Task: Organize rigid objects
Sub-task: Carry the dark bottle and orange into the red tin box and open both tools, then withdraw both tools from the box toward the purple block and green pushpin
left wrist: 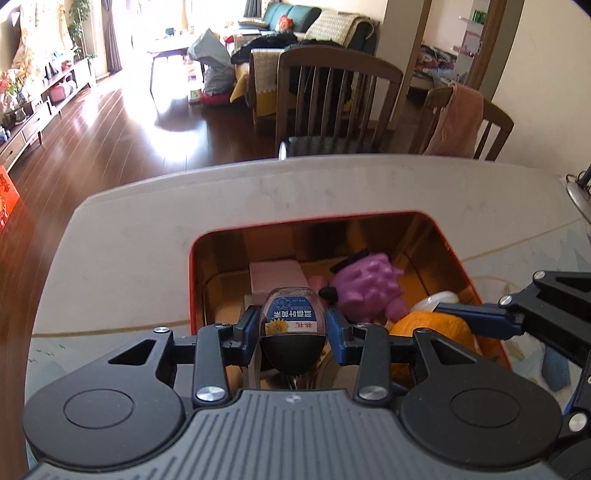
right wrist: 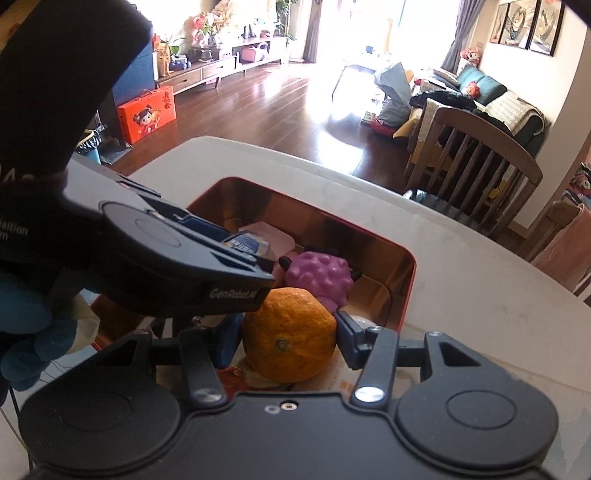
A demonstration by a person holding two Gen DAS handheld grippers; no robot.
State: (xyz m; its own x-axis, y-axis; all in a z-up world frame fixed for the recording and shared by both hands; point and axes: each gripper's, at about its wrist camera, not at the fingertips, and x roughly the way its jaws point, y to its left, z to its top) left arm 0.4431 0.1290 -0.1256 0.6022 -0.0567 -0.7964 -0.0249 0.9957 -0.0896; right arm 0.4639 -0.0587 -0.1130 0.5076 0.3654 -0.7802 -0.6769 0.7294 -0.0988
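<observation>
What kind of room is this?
It looks like a home's open living and dining room. There's a teal sofa far back, wooden dining chairs pushed up to a pale table, and a long TV cabinet along the wall.

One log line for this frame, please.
left gripper: shut on bottle | right gripper: shut on orange | both over tin

Orange fruit, purple toy, red-rimmed tin.
</observation>
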